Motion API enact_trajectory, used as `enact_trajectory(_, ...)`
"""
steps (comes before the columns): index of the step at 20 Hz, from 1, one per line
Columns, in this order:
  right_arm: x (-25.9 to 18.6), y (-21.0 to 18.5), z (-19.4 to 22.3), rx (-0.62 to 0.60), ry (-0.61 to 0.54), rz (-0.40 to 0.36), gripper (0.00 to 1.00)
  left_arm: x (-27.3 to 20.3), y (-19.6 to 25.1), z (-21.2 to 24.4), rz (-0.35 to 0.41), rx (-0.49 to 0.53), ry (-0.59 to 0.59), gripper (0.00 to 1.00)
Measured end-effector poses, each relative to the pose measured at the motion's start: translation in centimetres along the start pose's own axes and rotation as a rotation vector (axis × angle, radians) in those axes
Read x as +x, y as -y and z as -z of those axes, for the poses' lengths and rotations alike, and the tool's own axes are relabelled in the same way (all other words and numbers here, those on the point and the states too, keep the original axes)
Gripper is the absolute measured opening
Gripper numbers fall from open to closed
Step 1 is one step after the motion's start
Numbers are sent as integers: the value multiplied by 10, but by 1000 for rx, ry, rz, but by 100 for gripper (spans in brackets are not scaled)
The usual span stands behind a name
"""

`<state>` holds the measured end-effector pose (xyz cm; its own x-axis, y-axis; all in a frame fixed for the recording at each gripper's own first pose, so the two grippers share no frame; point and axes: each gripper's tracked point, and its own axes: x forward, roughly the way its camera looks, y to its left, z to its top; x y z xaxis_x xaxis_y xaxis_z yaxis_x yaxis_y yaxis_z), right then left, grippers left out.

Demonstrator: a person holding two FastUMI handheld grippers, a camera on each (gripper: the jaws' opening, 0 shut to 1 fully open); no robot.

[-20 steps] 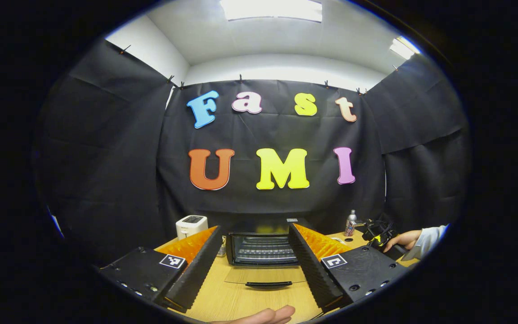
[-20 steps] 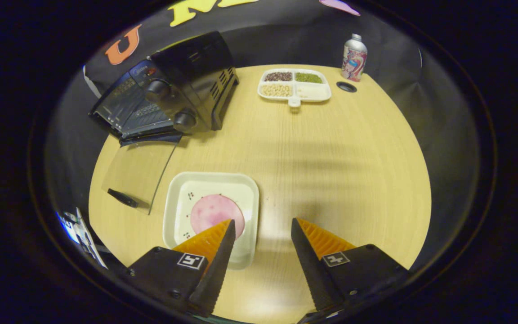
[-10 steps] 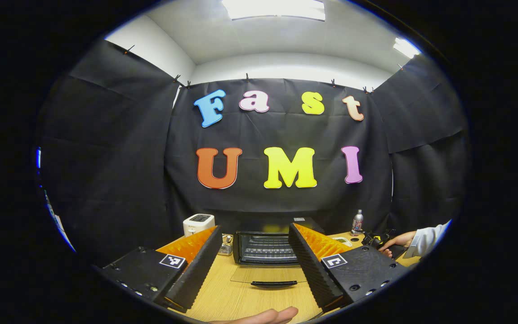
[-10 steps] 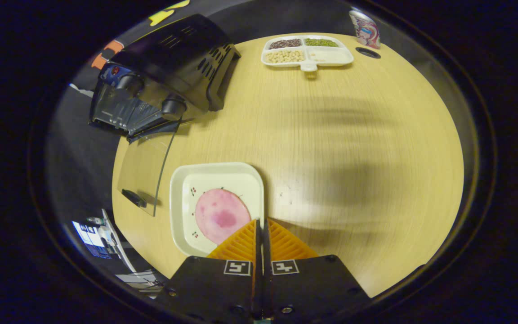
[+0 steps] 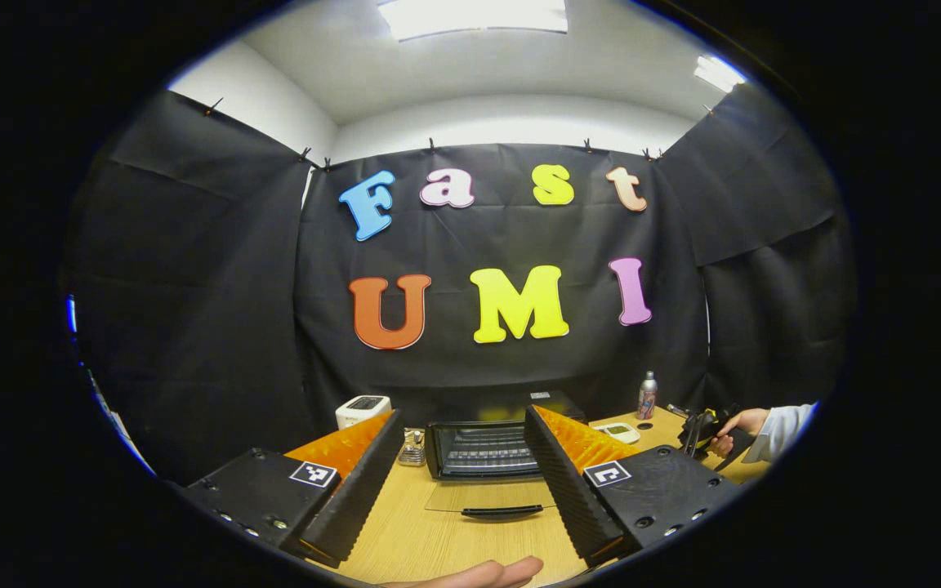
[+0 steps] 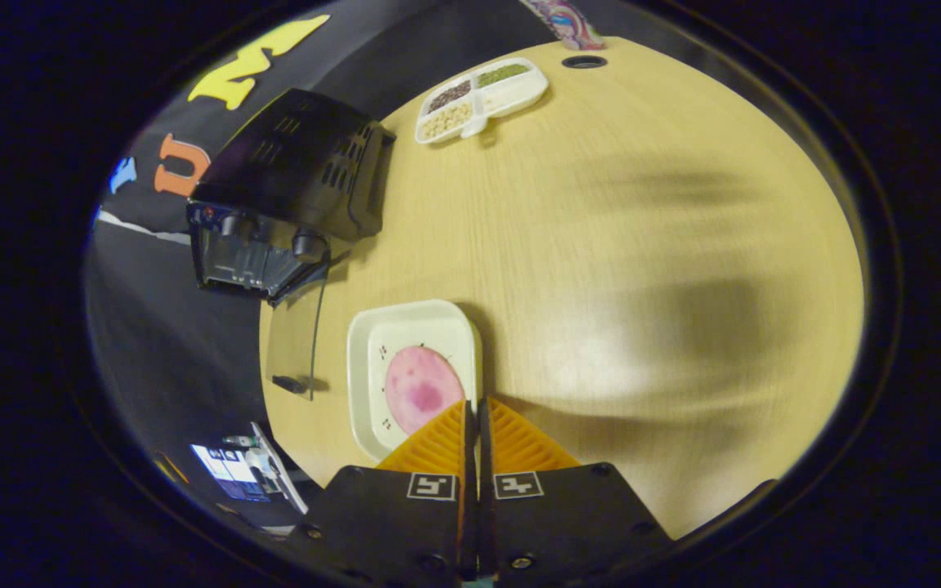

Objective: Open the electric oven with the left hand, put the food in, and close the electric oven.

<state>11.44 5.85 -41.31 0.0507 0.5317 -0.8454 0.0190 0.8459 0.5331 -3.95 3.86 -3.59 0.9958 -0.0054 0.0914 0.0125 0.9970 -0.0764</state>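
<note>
The black electric oven [image 5: 483,447] stands straight ahead of my left gripper [image 5: 462,418], its glass door [image 5: 491,496] folded down flat on the table. My left gripper is open and holds nothing, some way back from the door's handle. In the right gripper view the oven [image 6: 291,175] lies at the upper left. A white square plate [image 6: 360,367] carrying a round pink slice of meat [image 6: 424,388] sits just ahead of my right gripper [image 6: 474,402], which is shut on the plate's right rim. My right gripper [image 5: 703,429] and the hand holding it also appear at the right of the left gripper view.
A white toaster [image 5: 363,408] stands left of the oven, with a small jar [image 5: 413,449] between them. A divided tray of beans [image 6: 479,94] and a bottle [image 5: 647,395] sit at the table's far side. A hand [image 5: 479,572] rests at the near edge.
My right gripper went from open beside the plate to shut on its rim, then drew up and away from the table. My left gripper stayed open and barely shifted.
</note>
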Motion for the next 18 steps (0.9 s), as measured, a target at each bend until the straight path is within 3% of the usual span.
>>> enact_trajectory(8,-53,-15,4,-36,89,-14,1,-14,-4,-3,3,-6,-7,94)
enact_trajectory(18,-86,-119,37,-130,115,-132,1,-33,-35,-9,-36,12,7,94)
